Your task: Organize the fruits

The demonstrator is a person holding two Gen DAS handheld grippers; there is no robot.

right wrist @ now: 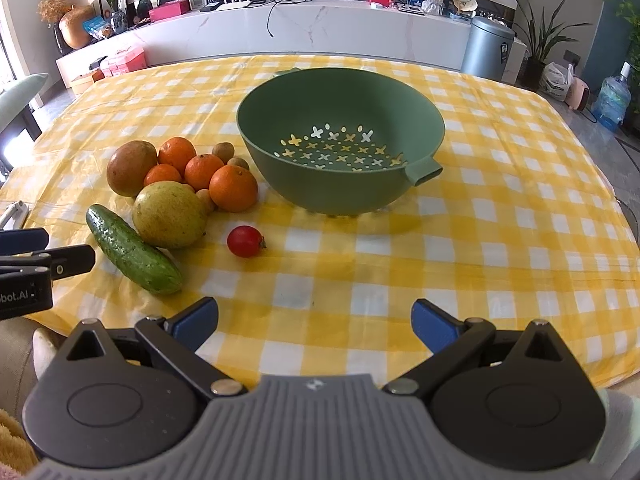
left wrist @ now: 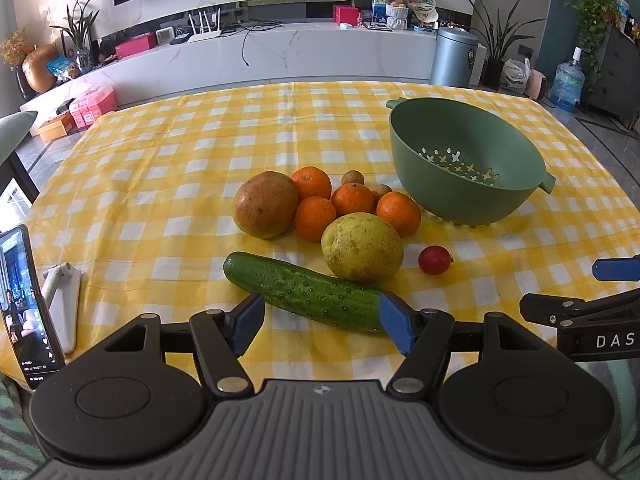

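Observation:
A green colander (left wrist: pixel 464 168) (right wrist: pixel 340 140) stands empty on the yellow checked tablecloth. Left of it lies a pile: a brownish mango (left wrist: pixel 265 205) (right wrist: pixel 131 168), several oranges (left wrist: pixel 352 199) (right wrist: pixel 233 188), small brown fruits (left wrist: pixel 353 178), a yellow-green pomelo-like fruit (left wrist: pixel 362 253) (right wrist: pixel 169 215), a cucumber (left wrist: pixel 308 292) (right wrist: pixel 132 250) and a cherry tomato (left wrist: pixel 435 259) (right wrist: pixel 245 241). My left gripper (left wrist: pixel 322 322) is open, its fingers just before the cucumber's near side. My right gripper (right wrist: pixel 314 322) is open and empty over bare cloth, short of the tomato.
A phone on a white stand (left wrist: pixel 28 308) is at the table's left edge. The right gripper's side shows at the right of the left wrist view (left wrist: pixel 600 308). A TV cabinet, bin and plants stand beyond the table.

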